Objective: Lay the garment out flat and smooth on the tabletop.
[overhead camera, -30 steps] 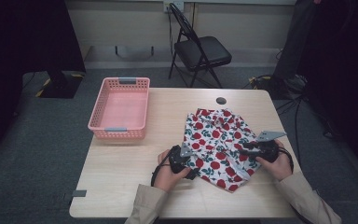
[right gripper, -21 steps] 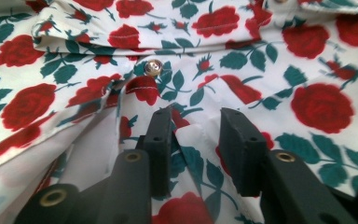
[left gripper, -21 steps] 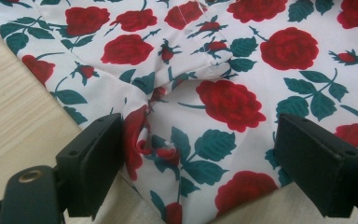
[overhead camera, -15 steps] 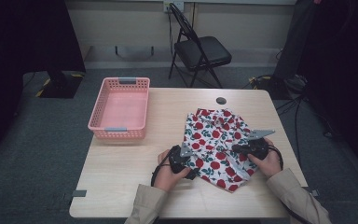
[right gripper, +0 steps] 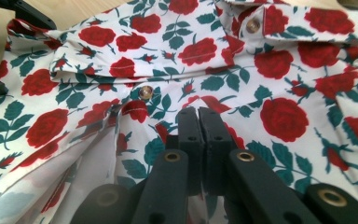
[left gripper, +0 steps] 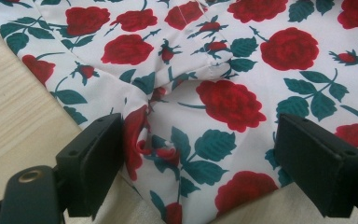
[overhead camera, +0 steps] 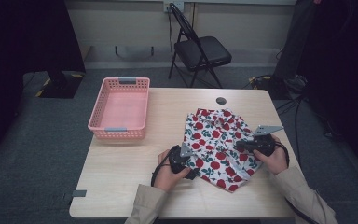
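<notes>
Pinching a fold of the rose-print shirt (right gripper: 242, 70), the right gripper (overhead camera: 245, 145) has just closed its jaws, seemingly to lift that side. The left gripper (left gripper: 198, 154) straddles the opposite edge, jaws wide apart. Shirt lies on the bench (overhead camera: 121, 163); the pink basket (overhead camera: 120, 133) stands empty.

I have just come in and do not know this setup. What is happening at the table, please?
A person sits at a wooden table and works on a rose-printed garment with hand-held tongs, one pair in each hand. The right tongs have just closed, and their jaws now meet over the fabric near a button; whether cloth is pinched there is unclear. The left tongs are open, with bunched cloth between the jaws. A pink basket stands at the far left, apart from the garment.
</notes>
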### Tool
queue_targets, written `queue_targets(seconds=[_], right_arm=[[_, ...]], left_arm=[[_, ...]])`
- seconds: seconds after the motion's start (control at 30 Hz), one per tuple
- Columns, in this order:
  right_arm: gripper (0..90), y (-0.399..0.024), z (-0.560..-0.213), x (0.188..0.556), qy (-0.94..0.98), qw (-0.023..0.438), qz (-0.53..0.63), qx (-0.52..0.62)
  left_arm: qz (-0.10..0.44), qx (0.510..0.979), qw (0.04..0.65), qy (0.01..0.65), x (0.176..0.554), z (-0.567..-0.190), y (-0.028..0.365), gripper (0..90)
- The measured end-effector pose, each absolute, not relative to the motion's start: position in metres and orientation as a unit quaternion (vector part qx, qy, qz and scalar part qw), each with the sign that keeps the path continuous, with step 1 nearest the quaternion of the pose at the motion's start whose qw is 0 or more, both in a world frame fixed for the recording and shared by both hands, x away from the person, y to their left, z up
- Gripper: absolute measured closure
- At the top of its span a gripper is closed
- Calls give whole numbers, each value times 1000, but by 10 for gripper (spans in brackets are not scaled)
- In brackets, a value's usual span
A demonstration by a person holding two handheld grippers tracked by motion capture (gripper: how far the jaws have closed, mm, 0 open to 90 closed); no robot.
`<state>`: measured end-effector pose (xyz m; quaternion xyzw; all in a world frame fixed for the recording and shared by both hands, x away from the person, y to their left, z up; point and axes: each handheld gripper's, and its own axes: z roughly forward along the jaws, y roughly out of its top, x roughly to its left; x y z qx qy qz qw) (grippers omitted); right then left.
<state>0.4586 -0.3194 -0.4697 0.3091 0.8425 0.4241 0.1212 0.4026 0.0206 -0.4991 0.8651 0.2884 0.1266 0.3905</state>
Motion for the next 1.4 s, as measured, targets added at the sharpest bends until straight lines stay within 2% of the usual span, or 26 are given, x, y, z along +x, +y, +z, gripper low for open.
queue_targets(seconds=[0.97, 1.4], right_arm=[[891, -355, -433, 464, 817, 151, 447, 333], [891, -395, -413, 468, 794, 183, 452, 363]], left_arm=[[127, 865, 390, 289, 403, -499, 21, 160], [127, 865, 390, 288, 403, -499, 21, 160]])
